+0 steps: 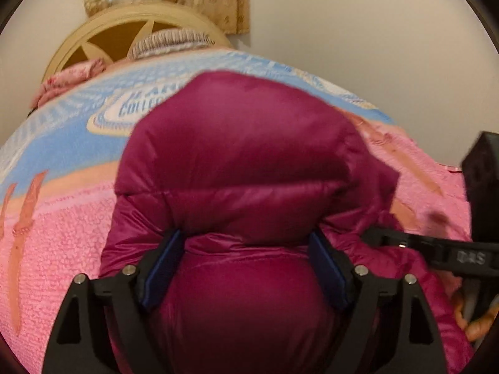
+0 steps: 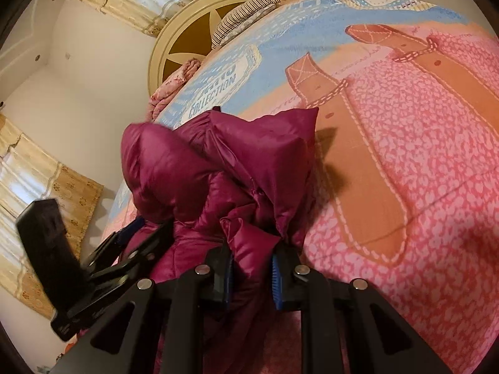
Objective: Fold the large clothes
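A magenta puffer jacket [image 1: 243, 162] hangs bunched above the bed, held by both grippers. My left gripper [image 1: 246, 246] is shut on a thick fold of the jacket, its blue pads [image 1: 162, 265] pressed against both sides. In the right wrist view the jacket [image 2: 218, 162] rises in puffy folds, and my right gripper [image 2: 252, 265] is shut on a narrower fold of it. The left gripper [image 2: 131, 243] shows at the left of that view, gripping the same jacket. The right gripper [image 1: 436, 249] shows at the right edge of the left wrist view.
The bed is covered by a pink and blue blanket [image 2: 421, 155] with brown strap prints. A round cream headboard [image 1: 103, 37], a striped pillow [image 1: 168, 42] and a pink folded cloth [image 1: 68, 78] lie at its far end. Curtains [image 2: 40, 171] hang on the walls.
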{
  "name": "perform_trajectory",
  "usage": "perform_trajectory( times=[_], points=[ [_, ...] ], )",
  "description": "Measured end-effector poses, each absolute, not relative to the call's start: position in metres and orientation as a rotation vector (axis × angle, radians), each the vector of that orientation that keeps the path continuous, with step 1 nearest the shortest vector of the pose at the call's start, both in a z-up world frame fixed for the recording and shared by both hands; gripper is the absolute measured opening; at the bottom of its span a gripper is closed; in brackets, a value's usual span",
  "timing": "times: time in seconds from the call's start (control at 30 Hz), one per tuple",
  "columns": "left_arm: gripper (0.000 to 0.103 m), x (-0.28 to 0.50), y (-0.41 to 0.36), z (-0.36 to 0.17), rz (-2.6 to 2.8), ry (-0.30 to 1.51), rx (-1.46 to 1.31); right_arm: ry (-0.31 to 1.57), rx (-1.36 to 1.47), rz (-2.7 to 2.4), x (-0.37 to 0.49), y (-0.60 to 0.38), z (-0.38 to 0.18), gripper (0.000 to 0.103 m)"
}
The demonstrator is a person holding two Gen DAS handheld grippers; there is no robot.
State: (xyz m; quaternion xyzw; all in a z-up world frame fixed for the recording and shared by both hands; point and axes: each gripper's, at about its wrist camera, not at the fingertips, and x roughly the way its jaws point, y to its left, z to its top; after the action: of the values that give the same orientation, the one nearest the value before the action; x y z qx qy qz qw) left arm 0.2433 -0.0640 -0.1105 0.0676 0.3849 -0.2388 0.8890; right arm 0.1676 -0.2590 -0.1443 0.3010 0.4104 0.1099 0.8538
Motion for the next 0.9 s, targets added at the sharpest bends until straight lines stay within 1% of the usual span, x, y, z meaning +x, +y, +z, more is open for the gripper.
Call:
perform_trajectory(
  times=[0.1, 0.17, 0.27, 0.37, 0.43, 0.5, 0.57, 0.67, 0.77, 0.9],
  points=[
    [0.086, 0.242, -0.065, -0.11, -0.489, 0.8, 0.158, 0.868, 0.623, 0.224, 0.16, -0.266, -0.132, 0.02],
    [0.086, 0.24, -0.065, -0.11, -0.479, 0.793, 0.163, 0.82, 0.596, 0.167, 0.148, -0.276, -0.11, 0.021],
    [0.086, 0.239, -0.066, -0.109, -0.472, 0.792, 0.17, 0.669, 0.427, 0.121, 0.136, -0.268, -0.061, 0.021],
    [0.087, 0.239, -0.066, -0.109, -0.463, 0.791, 0.178, 0.681, 0.329, 0.179, 0.159, -0.243, -0.045, 0.021],
    [0.087, 0.238, -0.066, -0.109, -0.46, 0.788, 0.179, 0.729, 0.3, 0.197, 0.185, -0.231, -0.055, 0.021],
    [0.087, 0.235, -0.067, -0.11, -0.456, 0.789, 0.181, 0.799, 0.321, 0.204, 0.215, -0.225, -0.078, 0.021],
    [0.087, 0.234, -0.069, -0.11, -0.449, 0.787, 0.19, 0.85, 0.328, 0.189, 0.232, -0.226, -0.103, 0.021],
    [0.087, 0.235, -0.072, -0.112, -0.437, 0.784, 0.209, 0.876, 0.381, 0.203, 0.24, -0.231, -0.127, 0.02],
    [0.087, 0.236, -0.074, -0.114, -0.426, 0.789, 0.217, 0.88, 0.407, 0.215, 0.244, -0.23, -0.137, 0.019],
    [0.087, 0.24, -0.079, -0.117, -0.394, 0.788, 0.224, 0.873, 0.254, 0.192, 0.249, -0.212, -0.137, 0.019]
  ],
)
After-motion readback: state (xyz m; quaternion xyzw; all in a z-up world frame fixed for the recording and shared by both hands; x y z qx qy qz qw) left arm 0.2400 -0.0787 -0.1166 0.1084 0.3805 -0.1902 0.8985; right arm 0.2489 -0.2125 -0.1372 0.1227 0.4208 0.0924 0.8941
